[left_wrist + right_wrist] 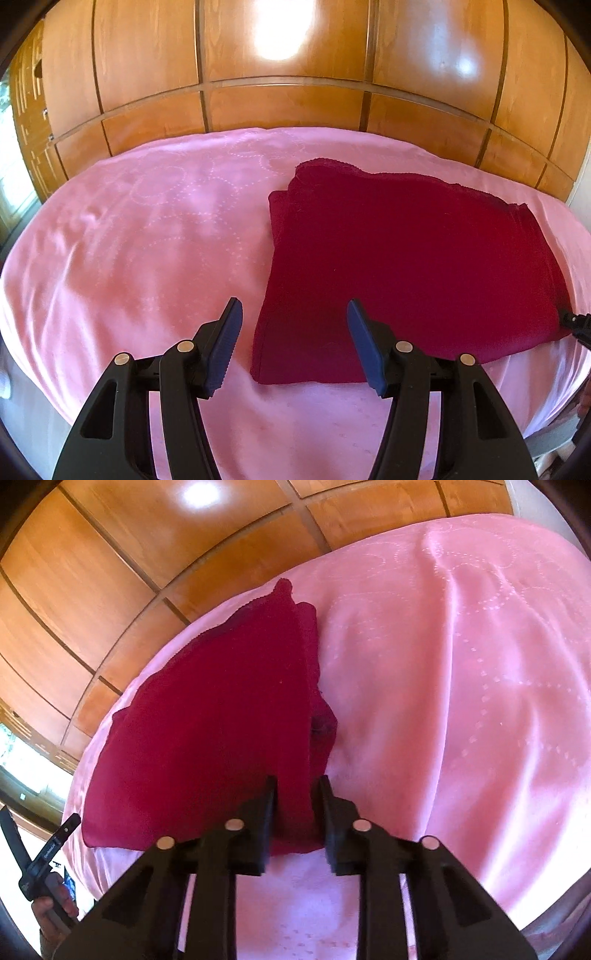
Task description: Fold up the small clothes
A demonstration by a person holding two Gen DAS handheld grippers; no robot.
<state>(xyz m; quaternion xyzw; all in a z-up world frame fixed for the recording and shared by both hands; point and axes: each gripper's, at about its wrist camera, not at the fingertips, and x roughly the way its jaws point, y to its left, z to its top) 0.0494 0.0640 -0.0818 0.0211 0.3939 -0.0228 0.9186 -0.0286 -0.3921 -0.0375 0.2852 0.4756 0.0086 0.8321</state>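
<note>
Right now the dark red cloth [406, 266] lies already folded over on the pink bedsheet [147, 229], filling the centre-right of the left wrist view, w/ a wooden wardrobe [280, 107] across the top of frame.

Left gripper [294, 314] hangs over the cloth's near left corner, jaws wide apart, nothing in them. Right gripper [297, 790] has its jaws drawn in close around a raised ridge of cloth at bottom centre of its view; looks pinched, though actual contact is hard to confirm.

Step, prob: grab both near corners for the next fold. To do it well:
- drop the left jaws onto the corner edge at lower centre, catching all layers, not just the top one
- lift both sides evenly so layers don't slide
- keep the sheet out of the pinch.
</note>
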